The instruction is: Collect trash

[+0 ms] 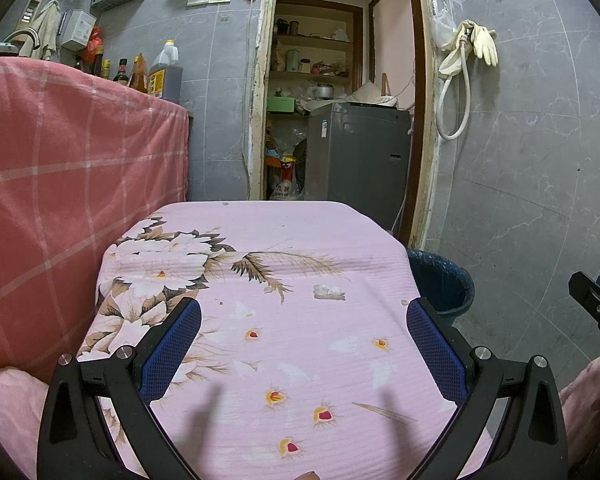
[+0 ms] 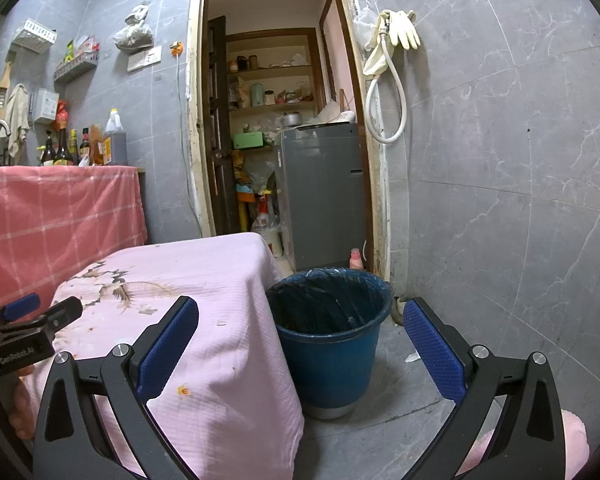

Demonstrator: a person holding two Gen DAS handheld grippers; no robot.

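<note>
While both claws gape empty, the small crumpled white paper scrap (image 1: 329, 291) lies on the pink floral-clothed tabletop (image 1: 308, 236) just beyond the left claw (image 1: 304, 334), nearer than the right claw (image 2: 301, 340) by the blue plastic bucket (image 2: 330, 360).

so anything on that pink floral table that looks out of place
Yes: a small crumpled white scrap lies alone on the pink floral cloth, toward the side by the blue bin. A few tiny specks lie near that edge. Both grippers are open and empty.

Black claw (image 1: 304, 320) arms, blue textured pads (image 1: 436, 344), silver screws.
</note>
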